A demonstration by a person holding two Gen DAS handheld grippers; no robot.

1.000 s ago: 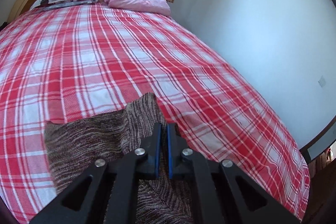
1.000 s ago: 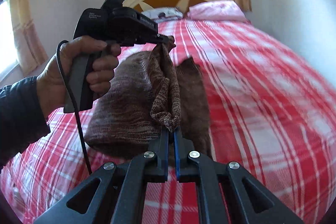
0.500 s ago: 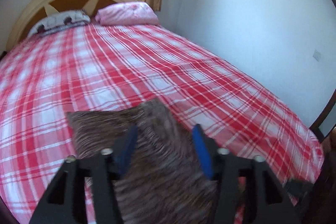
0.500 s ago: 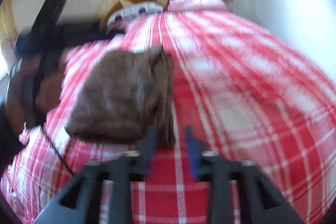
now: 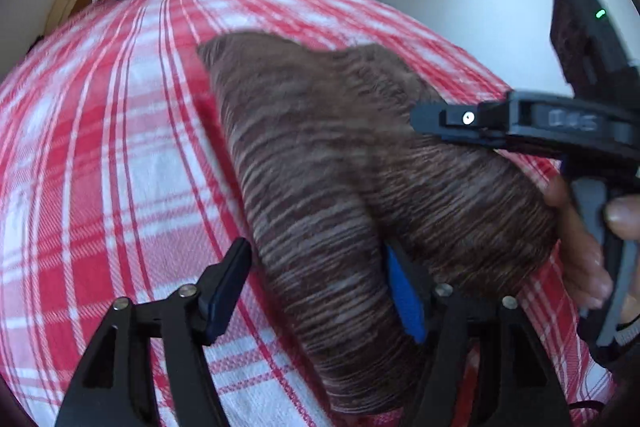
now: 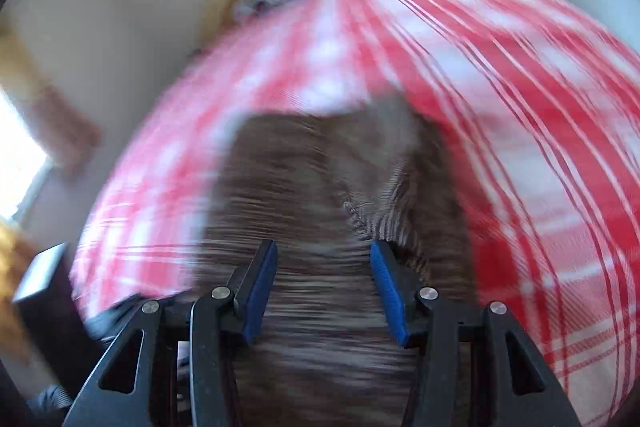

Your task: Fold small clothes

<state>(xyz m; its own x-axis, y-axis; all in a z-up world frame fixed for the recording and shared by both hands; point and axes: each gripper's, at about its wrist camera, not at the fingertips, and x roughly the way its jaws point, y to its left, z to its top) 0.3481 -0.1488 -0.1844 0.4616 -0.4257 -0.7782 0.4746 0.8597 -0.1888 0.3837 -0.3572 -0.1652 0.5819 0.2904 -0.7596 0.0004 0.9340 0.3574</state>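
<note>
Most of both views was taken up by the bed (image 5: 100, 155) with its red checked cover, wide and bare on every side of the brown knitted garment (image 5: 320, 155), so there was plenty of room to move. A second before, both tools had held that garment up pinched shut; now it lay folded over on the cover, which I judged to mean one fold was laid down. The left gripper (image 5: 316, 291) had just been opening and stood open, straddling the near fold without pressing it. The right gripper (image 6: 324, 287) stood open above the cloth, its jaws having eased in slightly, probably gripping nothing, though that view was blurred. A hand (image 5: 580, 239) held it at the garment's right edge.
</note>
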